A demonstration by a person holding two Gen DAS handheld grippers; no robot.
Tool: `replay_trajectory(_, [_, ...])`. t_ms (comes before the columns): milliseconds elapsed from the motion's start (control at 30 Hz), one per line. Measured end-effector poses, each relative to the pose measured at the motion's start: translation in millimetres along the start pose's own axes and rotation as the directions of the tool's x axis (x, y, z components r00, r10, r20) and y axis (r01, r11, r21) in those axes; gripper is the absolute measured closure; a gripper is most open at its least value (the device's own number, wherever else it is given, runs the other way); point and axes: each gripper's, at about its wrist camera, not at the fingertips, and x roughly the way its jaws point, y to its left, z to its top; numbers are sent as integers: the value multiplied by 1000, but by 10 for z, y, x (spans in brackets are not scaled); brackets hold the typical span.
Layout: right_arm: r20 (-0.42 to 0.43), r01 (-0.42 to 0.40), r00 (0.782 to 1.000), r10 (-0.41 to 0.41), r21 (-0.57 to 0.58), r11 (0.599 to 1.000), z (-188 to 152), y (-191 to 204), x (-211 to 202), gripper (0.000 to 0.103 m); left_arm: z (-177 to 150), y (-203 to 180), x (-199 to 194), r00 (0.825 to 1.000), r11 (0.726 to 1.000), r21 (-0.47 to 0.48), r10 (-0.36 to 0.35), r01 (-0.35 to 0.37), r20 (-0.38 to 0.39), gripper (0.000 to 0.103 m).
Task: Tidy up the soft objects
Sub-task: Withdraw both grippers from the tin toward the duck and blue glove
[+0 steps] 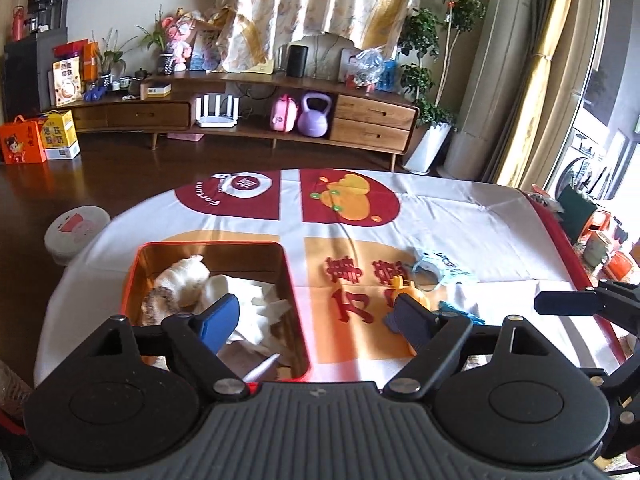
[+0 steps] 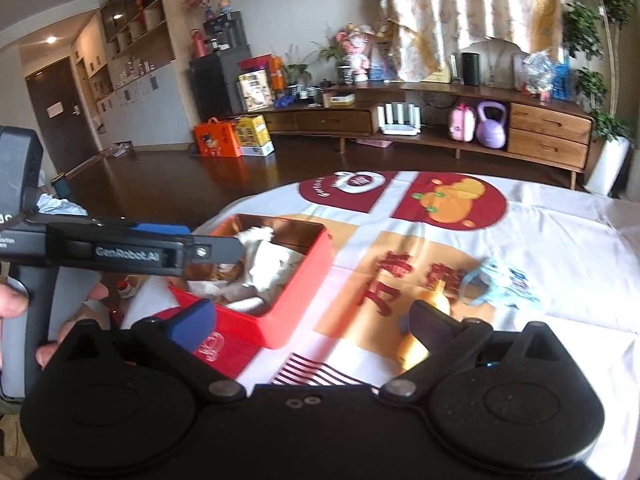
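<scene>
- The red tin (image 1: 298, 308) sits on the cloth-covered table (image 1: 500, 224) and already holds white cloths (image 1: 256, 304) and a pale bundled rag (image 1: 188, 280); I judge that part of the sorting done.
- Outside the tin lie a yellow-orange soft toy (image 2: 434, 304) and, just beyond it, a light blue fabric piece (image 2: 500, 280). These look like what is left.
- The left claw (image 1: 316, 322) is spread wide and empty, hovering low at the near rim of the tin, one finger over the cloths and the other toward the toy.
- The right claw (image 2: 310, 328) is also spread apart and grips nothing; its right finger is close in front of the toy, though contact cannot be told.
- By my reckoning the task is past halfway, with two pieces yet to go into the tin.
</scene>
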Motion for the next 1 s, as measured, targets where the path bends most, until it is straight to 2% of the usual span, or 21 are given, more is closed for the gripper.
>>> replay_trajectory(300, [-8, 95, 995, -94, 60, 994, -265, -449, -133, 0, -38, -284, 130, 998, 998, -15, -65, 65, 11, 18])
replay_trajectory(533, [-22, 140, 990, -139, 14, 990, -384, -661, -109, 0, -31, -555, 378, 999, 999, 4, -40, 40, 2, 18])
replay_trajectory(733, [-53, 138, 989, -139, -7, 990, -426, -860, 18, 0, -39, -708, 695, 995, 996, -16, -87, 86, -54, 18])
replay_trajectory(900, [-82, 134, 988, -132, 18, 991, -454, -1050, 163, 1, -75, -843, 978, 993, 998, 13, -55, 57, -102, 18])
replay_trajectory(1000, [-90, 136, 987, -136, -6, 991, -450, -1120, 256, 2, -84, -887, 1138, 990, 998, 16, -63, 65, -126, 18])
